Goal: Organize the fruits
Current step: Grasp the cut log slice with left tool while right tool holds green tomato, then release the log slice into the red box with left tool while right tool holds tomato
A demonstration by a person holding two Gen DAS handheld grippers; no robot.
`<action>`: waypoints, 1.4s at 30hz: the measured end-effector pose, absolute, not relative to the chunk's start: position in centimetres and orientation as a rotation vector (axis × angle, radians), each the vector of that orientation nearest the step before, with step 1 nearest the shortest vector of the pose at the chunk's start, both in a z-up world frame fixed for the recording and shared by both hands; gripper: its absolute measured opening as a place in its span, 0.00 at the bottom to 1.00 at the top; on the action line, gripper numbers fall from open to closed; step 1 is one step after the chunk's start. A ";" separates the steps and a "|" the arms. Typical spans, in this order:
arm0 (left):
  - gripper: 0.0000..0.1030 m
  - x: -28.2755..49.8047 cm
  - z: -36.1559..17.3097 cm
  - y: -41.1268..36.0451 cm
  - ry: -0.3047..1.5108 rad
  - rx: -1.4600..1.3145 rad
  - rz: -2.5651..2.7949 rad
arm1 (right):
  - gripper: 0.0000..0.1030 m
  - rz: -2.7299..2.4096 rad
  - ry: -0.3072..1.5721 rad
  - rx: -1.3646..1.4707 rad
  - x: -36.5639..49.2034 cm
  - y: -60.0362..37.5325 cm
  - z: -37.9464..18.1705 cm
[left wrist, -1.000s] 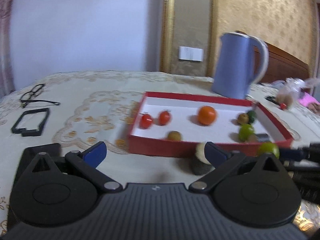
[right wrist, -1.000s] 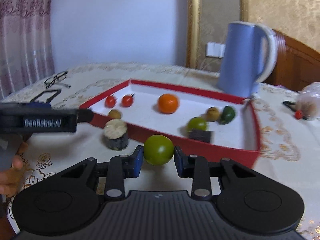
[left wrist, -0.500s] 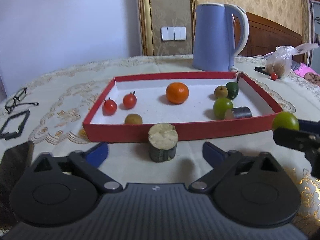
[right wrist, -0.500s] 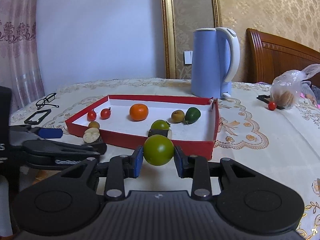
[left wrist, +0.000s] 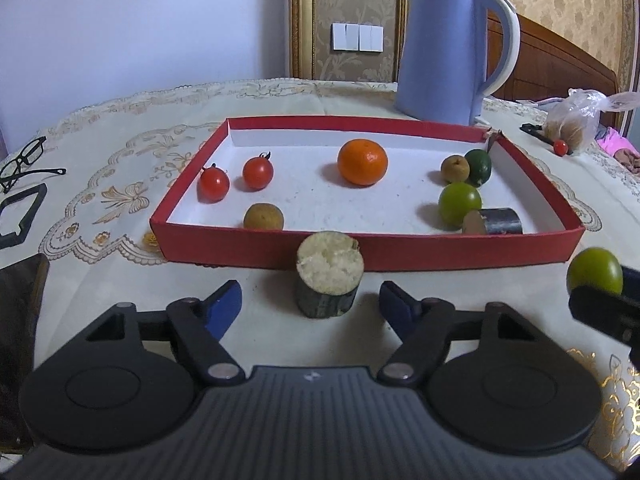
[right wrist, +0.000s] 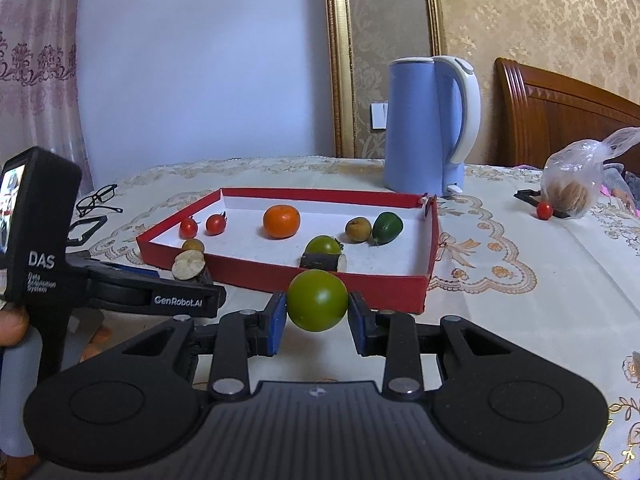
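A red tray [left wrist: 264, 258] [right wrist: 360, 282] on the table holds two cherry tomatoes [left wrist: 214, 184], an orange [left wrist: 362, 162], a brown fruit [left wrist: 263, 217], green fruits [left wrist: 459, 203] and a cane piece lying flat [left wrist: 493, 222]. An upright sugarcane piece [left wrist: 328, 280] [right wrist: 188, 266] stands just outside the tray's front wall. My left gripper [left wrist: 310, 302] is open, its fingers on either side of that piece and a little short of it. My right gripper [right wrist: 317, 316] is shut on a round green fruit [right wrist: 317, 295] [left wrist: 595, 270], held in front of the tray's near right corner.
A blue kettle [left wrist: 452, 52] stands behind the tray. Glasses [left wrist: 24, 162] and a black frame [left wrist: 16, 216] lie at the left. A plastic bag [right wrist: 576, 184] and a loose cherry tomato [right wrist: 544, 211] sit at the right. A dark object [left wrist: 18, 320] lies at my near left.
My left gripper has swung right and moved closer, so the upright cane piece now sits centred between its fingers. My right gripper has pulled back from the tray, still holding the green fruit.
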State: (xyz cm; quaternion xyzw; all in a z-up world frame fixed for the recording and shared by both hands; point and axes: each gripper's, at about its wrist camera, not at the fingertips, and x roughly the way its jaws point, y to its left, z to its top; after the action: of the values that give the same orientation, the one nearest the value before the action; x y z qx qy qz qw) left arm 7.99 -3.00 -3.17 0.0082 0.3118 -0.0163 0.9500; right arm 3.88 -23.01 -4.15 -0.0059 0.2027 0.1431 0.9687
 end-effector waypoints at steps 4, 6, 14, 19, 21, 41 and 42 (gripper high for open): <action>0.46 8.1 -2.9 -3.0 0.638 0.012 -0.035 | 0.32 0.289 0.412 -0.012 3.8 -23.0 -4.3; 0.35 8.2 -2.8 -2.9 0.640 0.003 -0.044 | 0.32 0.289 0.411 -0.009 3.8 -23.1 -4.3; 0.30 7.9 -2.5 -2.7 0.647 -0.023 -0.060 | 0.32 0.291 0.414 -0.004 3.9 -23.2 -4.4; 0.30 7.3 -2.0 -2.7 0.635 -0.020 -0.067 | 0.32 0.296 0.412 -0.002 3.9 -23.2 -4.4; 0.30 7.1 -1.7 -2.7 0.623 -0.019 -0.065 | 0.32 0.298 0.410 -0.004 3.8 -23.2 -4.4; 0.30 8.7 1.8 -3.1 0.513 0.084 0.035 | 0.32 0.314 0.396 -0.002 3.3 -23.2 -4.1; 0.30 9.0 1.9 -3.2 0.510 0.089 0.039 | 0.32 0.314 0.396 -0.001 3.3 -23.2 -4.0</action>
State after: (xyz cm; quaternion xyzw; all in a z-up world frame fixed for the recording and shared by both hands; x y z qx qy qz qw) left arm 8.98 -3.20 1.86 0.0438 0.2522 0.0194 0.9665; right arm 3.30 -23.22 -4.05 -0.0005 0.1957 0.1554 0.9683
